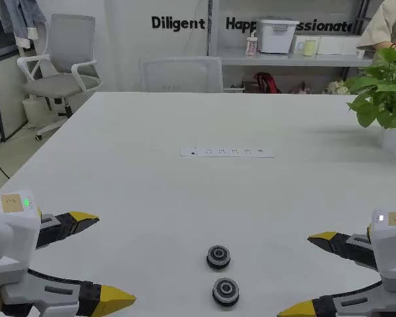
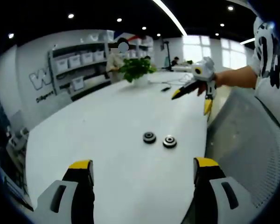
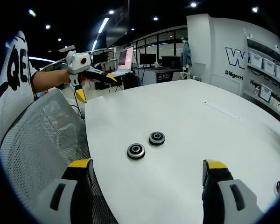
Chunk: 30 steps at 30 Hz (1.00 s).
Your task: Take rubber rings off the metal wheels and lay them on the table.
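Two small metal wheels with black rubber rings lie flat on the white table near its front edge: one wheel [image 1: 218, 256] [image 2: 149, 137] [image 3: 157, 138] a little farther in, the other wheel [image 1: 226, 291] [image 2: 170, 142] [image 3: 136, 150] closer to me. My left gripper [image 1: 102, 259] [image 2: 142, 170] [image 3: 97, 87] hovers open at the lower left, well apart from the wheels. On the lower right my right gripper [image 1: 310, 274] [image 3: 147, 170] [image 2: 192, 100] is open too, with nothing between its yellow-tipped jaws. The wheels sit between the two grippers.
A power strip [image 1: 227, 152] lies flush in the middle of the table. A potted plant [image 1: 383, 99] stands at the right edge. Office chairs [image 1: 59, 63] and shelving [image 1: 284, 56] are behind the far edge. A mesh chair back [image 3: 42, 135] is at the near edge.
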Motion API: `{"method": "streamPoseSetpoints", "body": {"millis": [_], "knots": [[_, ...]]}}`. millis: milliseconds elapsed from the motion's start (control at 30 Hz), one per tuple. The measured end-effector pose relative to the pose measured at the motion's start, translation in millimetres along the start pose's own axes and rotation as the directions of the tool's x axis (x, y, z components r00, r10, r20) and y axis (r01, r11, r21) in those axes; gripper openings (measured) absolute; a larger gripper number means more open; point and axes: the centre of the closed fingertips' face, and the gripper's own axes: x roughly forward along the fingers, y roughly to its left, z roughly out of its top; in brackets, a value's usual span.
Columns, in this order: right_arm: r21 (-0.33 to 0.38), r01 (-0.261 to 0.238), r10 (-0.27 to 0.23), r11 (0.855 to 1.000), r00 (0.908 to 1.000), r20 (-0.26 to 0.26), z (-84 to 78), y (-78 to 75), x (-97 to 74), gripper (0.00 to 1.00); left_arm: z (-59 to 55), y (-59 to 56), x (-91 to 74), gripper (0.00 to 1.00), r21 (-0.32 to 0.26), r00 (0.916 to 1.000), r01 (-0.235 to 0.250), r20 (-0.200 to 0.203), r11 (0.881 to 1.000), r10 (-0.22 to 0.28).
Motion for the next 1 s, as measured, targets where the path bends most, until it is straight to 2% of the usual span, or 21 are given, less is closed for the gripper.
{"method": "streamPoseSetpoints", "body": {"millis": [1000], "knots": [[-0.003,0.004,-0.004,1.0,1.0,-0.003,-1.2,1.5,-1.0,0.96,-1.8,-1.8,-2.9,0.9,0.008,1.0,0.001,-0.008,1.0,-0.001]]}}
